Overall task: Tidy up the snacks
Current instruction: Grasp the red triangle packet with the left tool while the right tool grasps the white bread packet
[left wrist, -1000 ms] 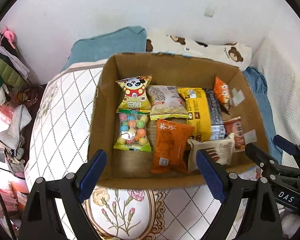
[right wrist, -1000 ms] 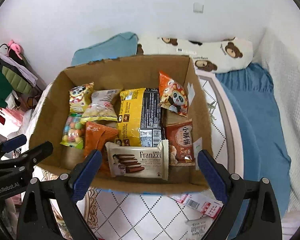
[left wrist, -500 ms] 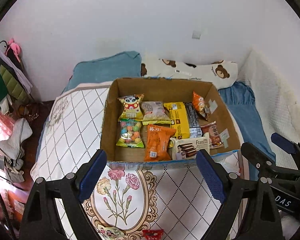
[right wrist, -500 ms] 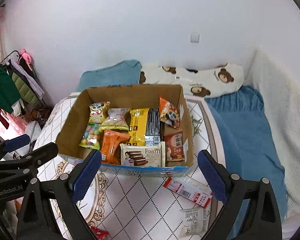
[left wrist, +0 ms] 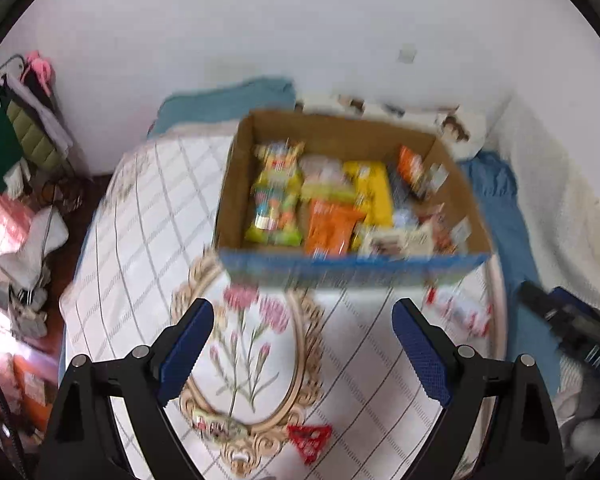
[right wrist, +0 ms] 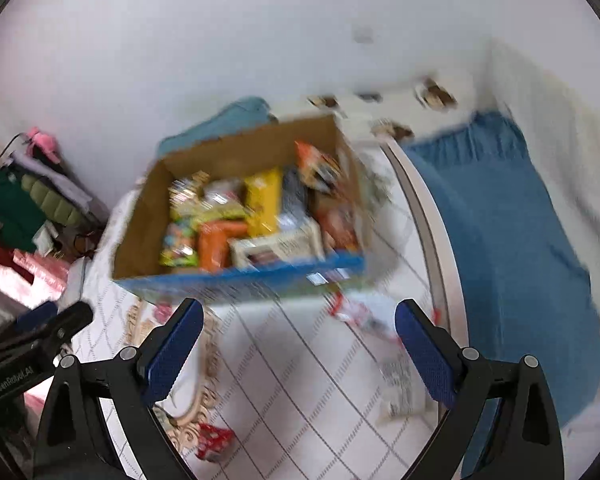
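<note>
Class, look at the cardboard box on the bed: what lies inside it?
Inside the cardboard box lie snack packets, among them an orange packet and a yellow packet. Blur hides their labels, and the packets cover the box floor.

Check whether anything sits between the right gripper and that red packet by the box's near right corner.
Nothing visible does. The right gripper is open and empty, and only bare quilt lies between it and the red packet just outside the cardboard box.

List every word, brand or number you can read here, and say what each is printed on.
"GenRobot.AI": on the left gripper body, seen from the right wrist view; blurred, only roughly legible.
Print on the right gripper body: too blurred.
Snack packets in the cardboard box: all print smeared, unreadable.
Loose wrappers on the bedspread: unreadable.
</note>
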The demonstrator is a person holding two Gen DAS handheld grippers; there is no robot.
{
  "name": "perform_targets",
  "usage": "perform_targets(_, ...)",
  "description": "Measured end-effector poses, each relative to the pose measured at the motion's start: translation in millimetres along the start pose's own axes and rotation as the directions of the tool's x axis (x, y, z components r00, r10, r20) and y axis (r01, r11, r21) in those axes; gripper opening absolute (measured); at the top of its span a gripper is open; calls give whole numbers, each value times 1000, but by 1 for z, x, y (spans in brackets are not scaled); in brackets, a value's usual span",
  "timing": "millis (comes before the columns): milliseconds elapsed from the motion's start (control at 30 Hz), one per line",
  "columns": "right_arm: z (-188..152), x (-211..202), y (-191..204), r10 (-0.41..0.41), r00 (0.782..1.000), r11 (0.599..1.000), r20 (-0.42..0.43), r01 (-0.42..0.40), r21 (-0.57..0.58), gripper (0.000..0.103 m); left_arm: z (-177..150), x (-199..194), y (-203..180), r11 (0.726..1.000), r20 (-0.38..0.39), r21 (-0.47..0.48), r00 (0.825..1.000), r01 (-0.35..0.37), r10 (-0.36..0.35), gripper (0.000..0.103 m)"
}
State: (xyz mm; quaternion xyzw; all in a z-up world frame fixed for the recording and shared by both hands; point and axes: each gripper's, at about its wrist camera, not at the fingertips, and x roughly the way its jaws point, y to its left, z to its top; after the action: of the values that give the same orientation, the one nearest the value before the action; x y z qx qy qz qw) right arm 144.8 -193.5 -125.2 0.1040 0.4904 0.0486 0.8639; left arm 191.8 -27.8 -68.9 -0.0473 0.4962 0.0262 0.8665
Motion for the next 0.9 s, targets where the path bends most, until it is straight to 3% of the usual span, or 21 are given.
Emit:
perform_targets(200,-32,41,-72,-57,989,986,-134,77,151,99,-43,58,15,998,-160,-21,986,-58,54,91)
perform_targets(433,-71,119,-124,-68,945,975,-320,131,177,97,-89,100,25,997,-332,-52,942,-61,40,91)
perform_targets(467,-76,126,-127,-67,939,976,-336,132,175,94,-95,102,26,997,-351,-58,936,-57,33,91)
perform_targets(533,-87,144,-131,-60,924,979,-377,129,159,77,-107,107,25,997,-396,-66,918,-40,10,91)
perform_targets(667,-101,154,-127,-82,921,984,-381,136,117,67,-132,120,18,996,-493,-85,868,16,-56,91)
perform_targets(767,-108,146,-109,-63,922,992,-382,98,74,61,-141,129,9,994,-522,-87,847,63,-99,91)
perform_targets(833,-118,142,-91,-34,916,997,-400,57,45,60,-147,138,1,994,-535,-75,837,86,-113,83)
perform_targets(900,-128,138,-73,-16,909,1000,-417,21,8,60,-157,151,-4,994,-572,-63,813,86,-107,52)
